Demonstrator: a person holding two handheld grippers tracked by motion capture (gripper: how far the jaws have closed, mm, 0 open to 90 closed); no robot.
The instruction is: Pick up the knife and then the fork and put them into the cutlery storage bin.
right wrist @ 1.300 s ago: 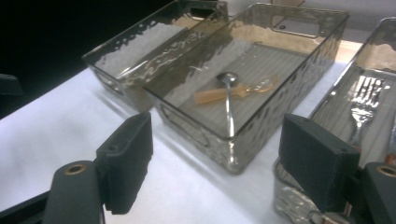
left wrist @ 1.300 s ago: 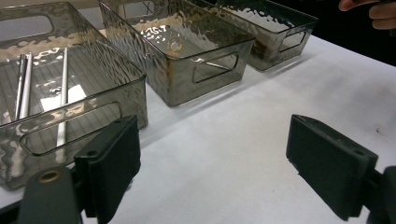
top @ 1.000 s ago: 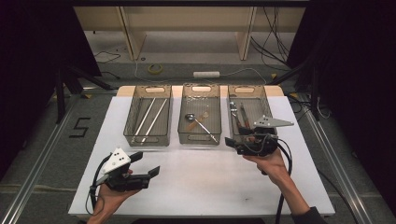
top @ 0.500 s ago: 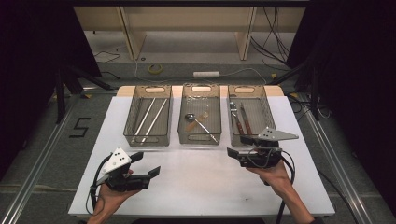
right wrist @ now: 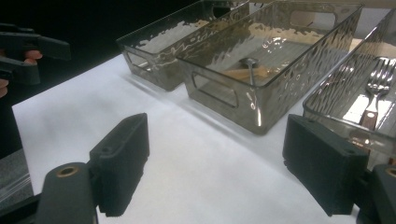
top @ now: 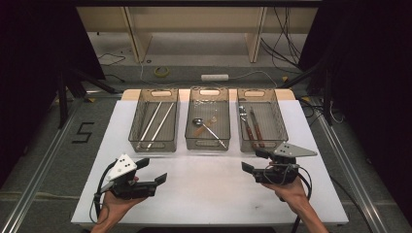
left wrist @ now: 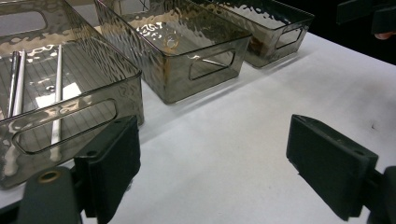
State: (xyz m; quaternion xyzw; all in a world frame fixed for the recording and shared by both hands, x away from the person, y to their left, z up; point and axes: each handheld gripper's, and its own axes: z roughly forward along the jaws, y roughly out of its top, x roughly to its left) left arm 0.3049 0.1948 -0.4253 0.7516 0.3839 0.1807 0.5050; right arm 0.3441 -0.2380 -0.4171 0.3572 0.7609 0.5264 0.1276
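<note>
While both grippers gape empty, three bins hold cutlery — rods [top: 156, 124], ladle [top: 208, 128], fork [top: 244, 122].

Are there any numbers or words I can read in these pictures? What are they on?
"5": a big dark number on the grey floor, left of the white table.
The three bins, the cutlery in them and the two grippers show no words or labels I can read.

my table [top: 204, 194] has a white top; three smoky clear bins sit in a row at its far edge: left [top: 154, 127], middle [top: 209, 124], right [top: 261, 125].
</note>
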